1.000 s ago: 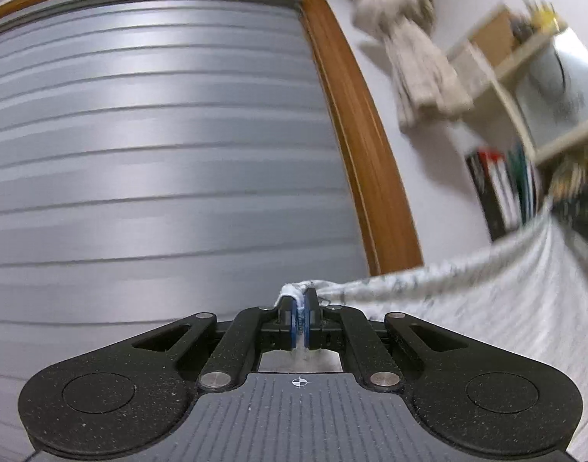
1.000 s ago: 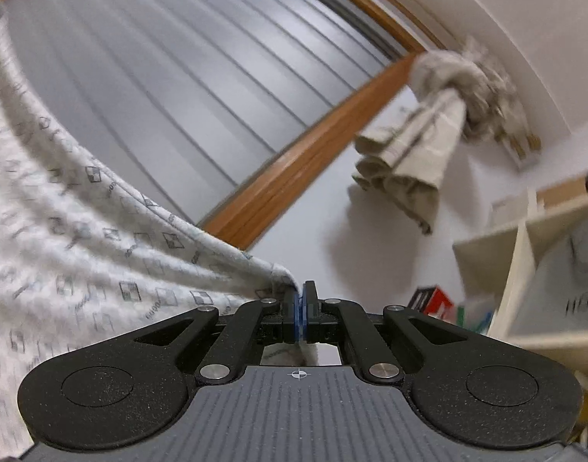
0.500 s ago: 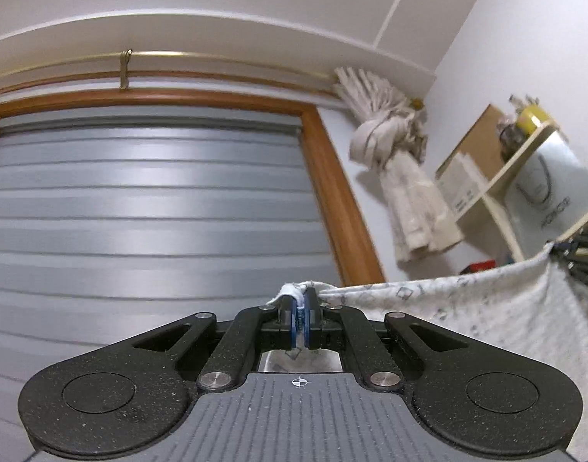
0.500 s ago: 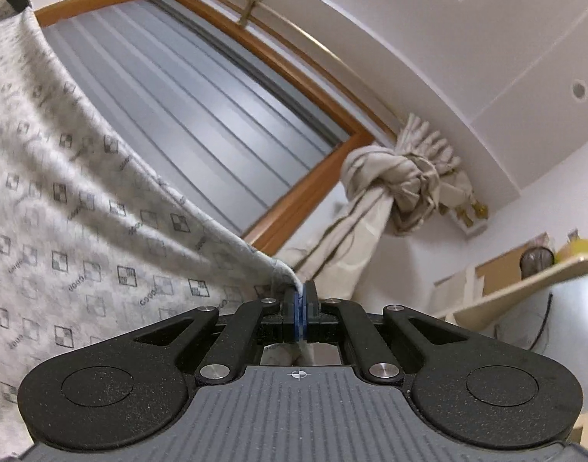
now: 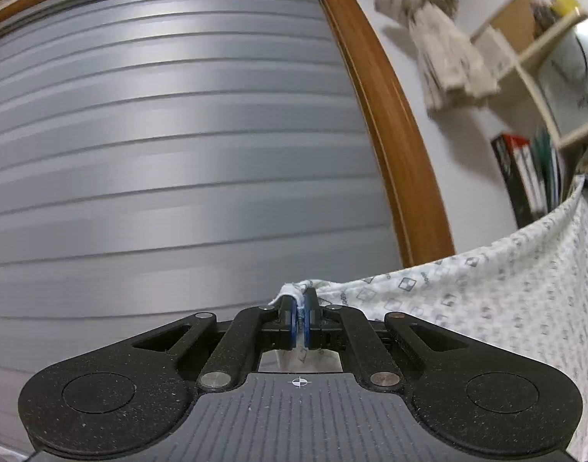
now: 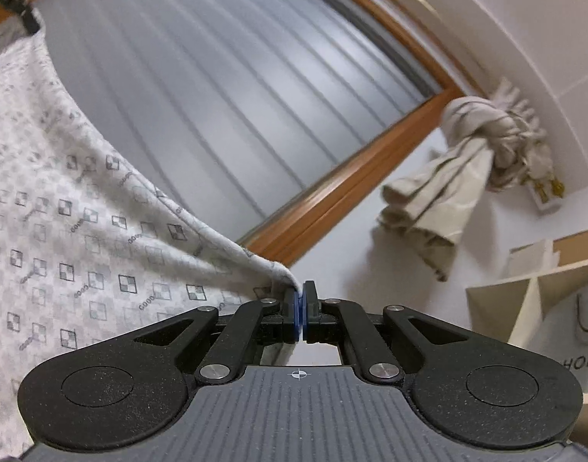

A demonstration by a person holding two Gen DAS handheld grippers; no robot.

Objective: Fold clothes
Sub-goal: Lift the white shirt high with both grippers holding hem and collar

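Blue pads of the left gripper (image 5: pixel 301 317) pinch one corner of the patterned white garment (image 5: pixel 486 300), and the right gripper (image 6: pixel 301 312) clamps another, as a second ago. Both views tipped ceilingward half a second back and have dropped again, suggesting a shake-out before folding. Cloth fills lower right in the left view, left side in the right; only the left view shows the books (image 5: pixel 525 177).

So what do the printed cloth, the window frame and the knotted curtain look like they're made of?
Cloth: thin, soft woven or knit fabric, matte white with small grey squares; it drapes and sags between both tongs. Frame: looks like varnished wood, orange-brown with a slight sheen, though a laminate is possible. Curtain: heavier beige textile, matte, gathered into a bulky knot with deep folds.
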